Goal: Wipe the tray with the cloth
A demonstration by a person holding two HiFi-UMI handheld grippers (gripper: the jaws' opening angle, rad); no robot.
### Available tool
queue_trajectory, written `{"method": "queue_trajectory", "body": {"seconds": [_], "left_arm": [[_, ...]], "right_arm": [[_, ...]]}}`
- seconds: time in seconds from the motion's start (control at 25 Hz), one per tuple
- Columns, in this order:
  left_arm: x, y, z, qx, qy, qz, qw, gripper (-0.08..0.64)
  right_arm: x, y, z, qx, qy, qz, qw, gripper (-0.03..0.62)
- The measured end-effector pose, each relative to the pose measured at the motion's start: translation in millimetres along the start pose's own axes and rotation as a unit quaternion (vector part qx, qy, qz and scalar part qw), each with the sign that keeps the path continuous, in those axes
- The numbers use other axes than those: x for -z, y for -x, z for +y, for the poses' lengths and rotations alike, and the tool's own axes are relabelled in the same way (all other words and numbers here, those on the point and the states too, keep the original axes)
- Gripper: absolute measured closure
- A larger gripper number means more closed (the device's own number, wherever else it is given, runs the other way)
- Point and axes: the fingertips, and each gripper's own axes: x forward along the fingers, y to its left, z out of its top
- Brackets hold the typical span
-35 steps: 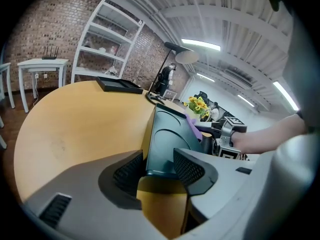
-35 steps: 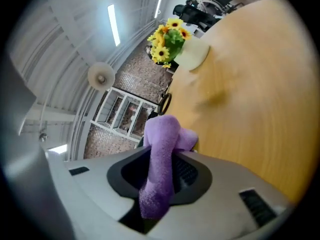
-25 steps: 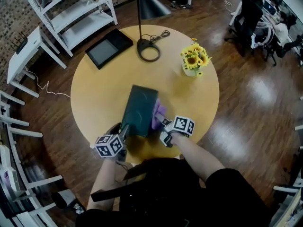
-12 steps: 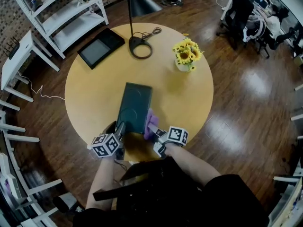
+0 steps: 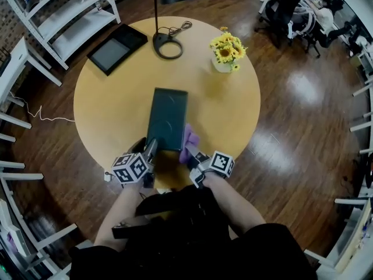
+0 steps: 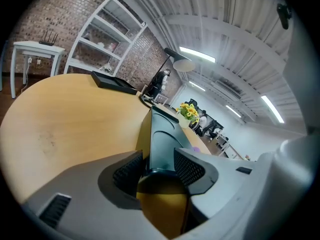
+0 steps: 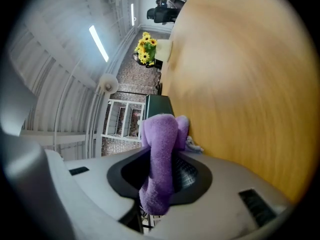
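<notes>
A dark green tray (image 5: 168,115) lies lengthwise on the round wooden table (image 5: 111,115). My left gripper (image 5: 150,150) is at the tray's near short edge. In the left gripper view that edge of the tray (image 6: 162,129) sits clamped between the two pads of the left gripper (image 6: 159,157). A purple cloth (image 5: 189,137) rests against the tray's near right corner, and my right gripper (image 5: 190,154) is shut on it. In the right gripper view the cloth (image 7: 159,134) bulges up out of the right gripper (image 7: 165,162), with the tray's end (image 7: 157,104) just beyond.
At the table's far side stand a lamp base (image 5: 168,45) with its cord, a vase of yellow flowers (image 5: 226,52) and a flat black tablet-like slab (image 5: 116,48). White shelving (image 5: 64,10) stands beyond on the left, and office chairs (image 5: 288,7) at the far right.
My right gripper has drawn the purple cloth back toward me along the tray's right side to its near corner. The left gripper has kept its hold on the near edge.
</notes>
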Motion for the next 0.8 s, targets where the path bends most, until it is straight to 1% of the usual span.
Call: {"method": "queue_trajectory", "body": {"seconds": [0.2, 0.28, 0.4, 0.48, 0.52, 0.6, 0.68, 0.8], "left_arm": [[0.3, 0.0, -0.7, 0.015, -0.003, 0.012, 0.9998, 0.371], [2.0, 1.7, -3.3, 0.02, -0.008, 0.019, 0.9996, 0.373], [3.8, 3.7, -6.8, 0.041, -0.014, 0.036, 0.9984, 0.373], [3.9, 4.1, -5.9, 0.05, 0.001, 0.045, 0.9977, 0.373], [4.4, 4.9, -5.5, 0.05, 0.008, 0.048, 0.9975, 0.373], [5.7, 7.9, -6.1, 0.046, 0.011, 0.051, 0.9976, 0.375], [4.7, 10.2, -5.6, 0.041, 0.02, 0.047, 0.9978, 0.388], [7.1, 13.9, -10.0, 0.043, 0.081, 0.041, 0.995, 0.396]], "right_arm": [[12.8, 11.1, 3.3, -0.008, -0.028, -0.056, 0.998, 0.489], [19.1, 17.6, 3.9, -0.016, -0.046, -0.072, 0.996, 0.489], [27.6, 25.5, 2.8, -0.023, -0.069, -0.087, 0.994, 0.489], [27.9, 26.2, 3.0, -0.022, -0.075, -0.102, 0.992, 0.489], [27.3, 26.3, 3.3, -0.02, -0.076, -0.109, 0.991, 0.491], [25.7, 25.9, 4.2, -0.017, -0.075, -0.121, 0.99, 0.494], [22.1, 23.0, 6.5, -0.017, -0.072, -0.123, 0.99, 0.497], [9.7, 26.2, 10.1, -0.02, -0.073, -0.111, 0.991, 0.495]]}}
